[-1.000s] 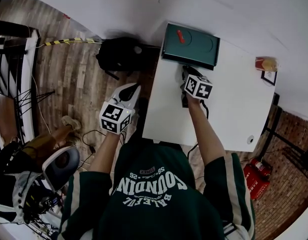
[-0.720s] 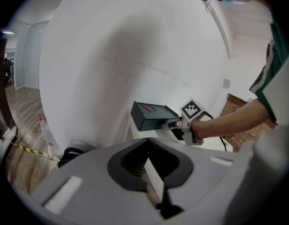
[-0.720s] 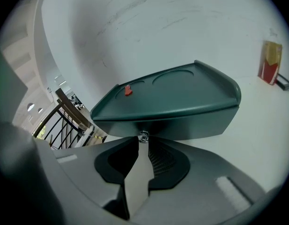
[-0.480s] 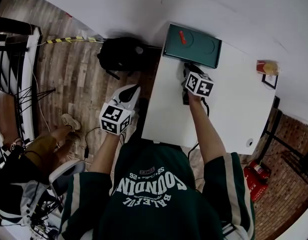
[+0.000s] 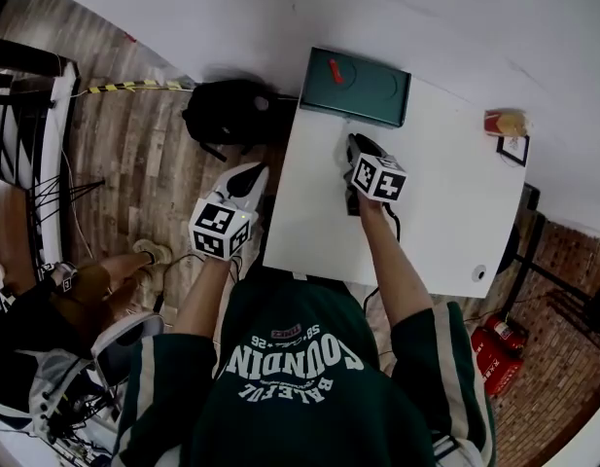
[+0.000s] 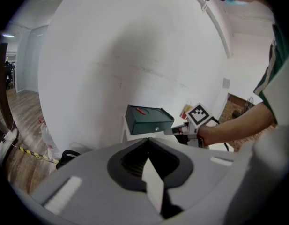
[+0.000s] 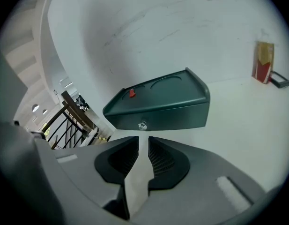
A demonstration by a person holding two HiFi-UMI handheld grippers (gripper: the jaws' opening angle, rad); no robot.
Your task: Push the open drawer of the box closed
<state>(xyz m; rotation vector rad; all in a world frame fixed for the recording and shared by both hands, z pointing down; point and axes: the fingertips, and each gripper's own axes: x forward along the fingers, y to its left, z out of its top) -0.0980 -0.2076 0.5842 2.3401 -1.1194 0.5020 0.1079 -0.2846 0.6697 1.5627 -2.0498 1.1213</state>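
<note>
Nearest the person, the left gripper point(image 5: 255, 175) hangs off the table's point(image 5: 445, 212) edge, well short of the box point(image 5: 356, 86) and off to its left side, jaws together and empty. Closer to the box, the right gripper point(image 5: 354, 147) points at its front, jaws a slim slit apart with nothing between them. A second ago its tip stood right at the box front; now it has drawn back, and bare tabletop shows between them. The drawer point(image 7: 174, 117) sits flush in the box, its knob point(image 7: 142, 124) facing the gripper. I judge the push finished and the hands retreating. On the box's lid lies a small red piece point(image 7: 132, 93). Right of the box, by the wall, stands a red-and-yellow carton point(image 7: 263, 61).
</note>
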